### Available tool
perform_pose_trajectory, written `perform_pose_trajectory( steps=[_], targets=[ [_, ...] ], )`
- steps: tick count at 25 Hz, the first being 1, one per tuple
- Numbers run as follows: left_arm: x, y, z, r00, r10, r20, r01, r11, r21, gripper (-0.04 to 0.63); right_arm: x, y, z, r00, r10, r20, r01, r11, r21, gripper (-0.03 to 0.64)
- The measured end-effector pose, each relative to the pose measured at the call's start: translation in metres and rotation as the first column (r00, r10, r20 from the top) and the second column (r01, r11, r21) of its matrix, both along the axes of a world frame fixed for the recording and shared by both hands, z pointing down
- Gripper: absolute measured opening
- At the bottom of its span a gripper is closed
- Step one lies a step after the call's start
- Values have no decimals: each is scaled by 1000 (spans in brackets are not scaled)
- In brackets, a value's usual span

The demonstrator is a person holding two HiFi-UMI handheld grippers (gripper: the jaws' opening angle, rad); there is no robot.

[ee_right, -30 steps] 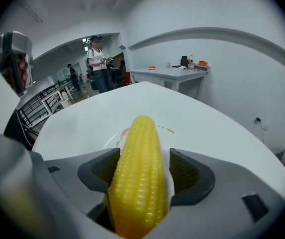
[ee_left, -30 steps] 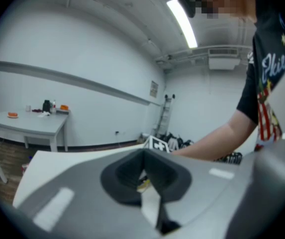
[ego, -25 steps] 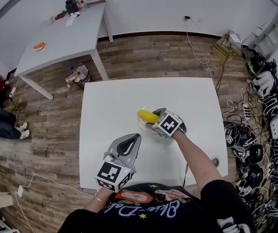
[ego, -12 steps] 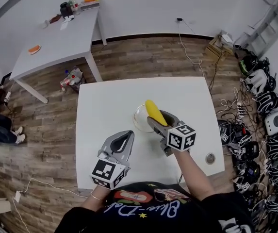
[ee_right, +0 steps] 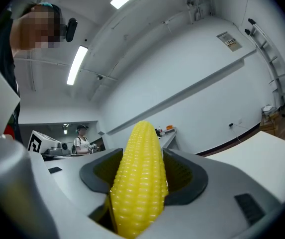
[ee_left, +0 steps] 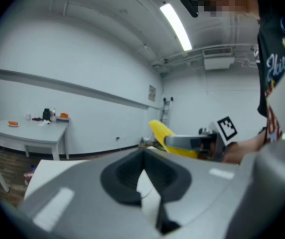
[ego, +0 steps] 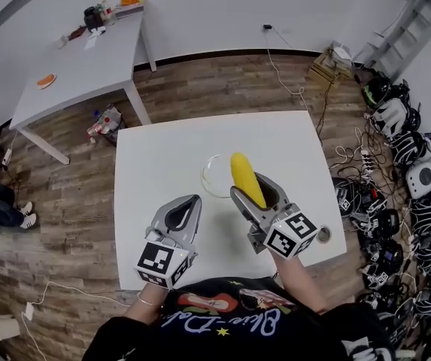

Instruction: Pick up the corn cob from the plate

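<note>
My right gripper is shut on the yellow corn cob, which it holds lifted above the white table. The cob fills the gap between the jaws and points up and away in the right gripper view. The clear round plate lies on the table just left of the cob, with nothing on it. My left gripper hovers over the table's near left part, jaws shut with nothing between them. From the left gripper view, the corn cob and right gripper show ahead.
A second white table with small items stands at the far left. Helmets and cables line the floor on the right. A small round object sits at the table's right front edge. A person stands far off.
My right gripper has lifted the corn cob off the plate and drawn it back toward me, tilting upward. The left gripper has barely moved.
</note>
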State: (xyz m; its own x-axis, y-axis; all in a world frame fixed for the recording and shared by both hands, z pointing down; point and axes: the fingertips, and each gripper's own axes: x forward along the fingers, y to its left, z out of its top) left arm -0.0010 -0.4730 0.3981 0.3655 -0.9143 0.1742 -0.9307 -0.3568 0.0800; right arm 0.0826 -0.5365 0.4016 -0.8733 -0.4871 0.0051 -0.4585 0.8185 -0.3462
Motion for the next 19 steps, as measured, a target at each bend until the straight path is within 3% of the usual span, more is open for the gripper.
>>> perform_pose_trajectory(
  steps=[8,19],
  targets=[
    [12,8,2,999,35,24,-34,999,-9,-2,15,1,12,999,46,-28,-47,998,-43,265],
    [17,13,9,999,49,2,-48,998,-30,-2,22,8,15,997,50,-50,-53,997,-58,265]
  ],
)
